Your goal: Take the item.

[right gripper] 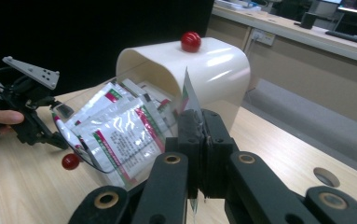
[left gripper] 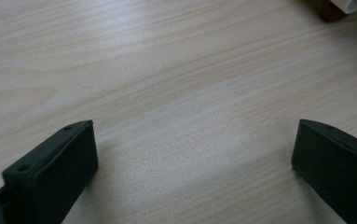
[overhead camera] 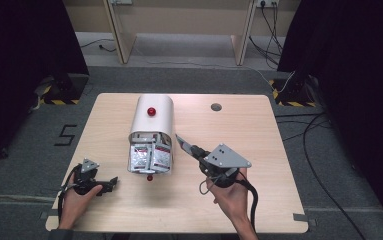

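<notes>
A white round-topped box (overhead camera: pixel 151 117) with a red knob (overhead camera: pixel 151 111) stands mid-table, its clear flap (right gripper: pixel 76 144) swung down at the front. Several foil packets (overhead camera: pixel 149 156) with red and green print lie in its mouth. My right gripper (overhead camera: pixel 185 145) is just right of the opening, shut on one thin packet (right gripper: pixel 188 93) that stands edge-on above the jaws. My left gripper (overhead camera: pixel 113 182) rests on the table left of the box, open, with bare wood between its jaws (left gripper: pixel 195 126). The flap's small red knob (right gripper: pixel 70 161) is near the left gripper (right gripper: pixel 55 137).
The wooden table (overhead camera: pixel 259 130) has a round cable hole (overhead camera: pixel 216 107) at the back right. Black curtains stand at both sides, and cables (overhead camera: pixel 324 150) run over the floor to the right. Desk legs rise beyond the far edge.
</notes>
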### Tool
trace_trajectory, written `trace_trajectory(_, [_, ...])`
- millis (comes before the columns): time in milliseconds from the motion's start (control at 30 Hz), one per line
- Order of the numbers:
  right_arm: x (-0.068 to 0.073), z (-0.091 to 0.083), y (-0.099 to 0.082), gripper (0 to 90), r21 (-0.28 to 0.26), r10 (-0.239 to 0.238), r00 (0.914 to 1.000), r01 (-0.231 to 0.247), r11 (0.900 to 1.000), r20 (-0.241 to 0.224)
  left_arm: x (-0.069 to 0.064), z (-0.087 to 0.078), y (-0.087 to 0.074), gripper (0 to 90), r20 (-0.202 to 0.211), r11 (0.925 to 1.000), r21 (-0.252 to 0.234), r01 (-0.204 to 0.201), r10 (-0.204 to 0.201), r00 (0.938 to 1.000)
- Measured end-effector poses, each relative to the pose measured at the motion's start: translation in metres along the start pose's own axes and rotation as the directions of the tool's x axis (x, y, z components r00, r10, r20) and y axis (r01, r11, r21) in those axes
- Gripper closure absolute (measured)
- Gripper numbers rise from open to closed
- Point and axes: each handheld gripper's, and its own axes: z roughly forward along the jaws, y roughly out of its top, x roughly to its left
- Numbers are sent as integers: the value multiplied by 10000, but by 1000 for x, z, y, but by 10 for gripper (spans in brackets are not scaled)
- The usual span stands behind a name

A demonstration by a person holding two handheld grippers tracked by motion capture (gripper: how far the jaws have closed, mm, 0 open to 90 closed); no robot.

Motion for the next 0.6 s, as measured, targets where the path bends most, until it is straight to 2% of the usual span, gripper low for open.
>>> trace_trajectory(400, [-14, -9, -26, 888, -67, 447, 9985, -445, 9990, 325, 0, 0, 0, 0, -6, 10000, -6, 3, -3, 10000])
trace_trajectory(600, [-21, -9, -43, 888, 156, 576, 9969, -586, 9982, 539, 0, 0, 0, 0, -7, 10000, -5, 9, -9, 10000])
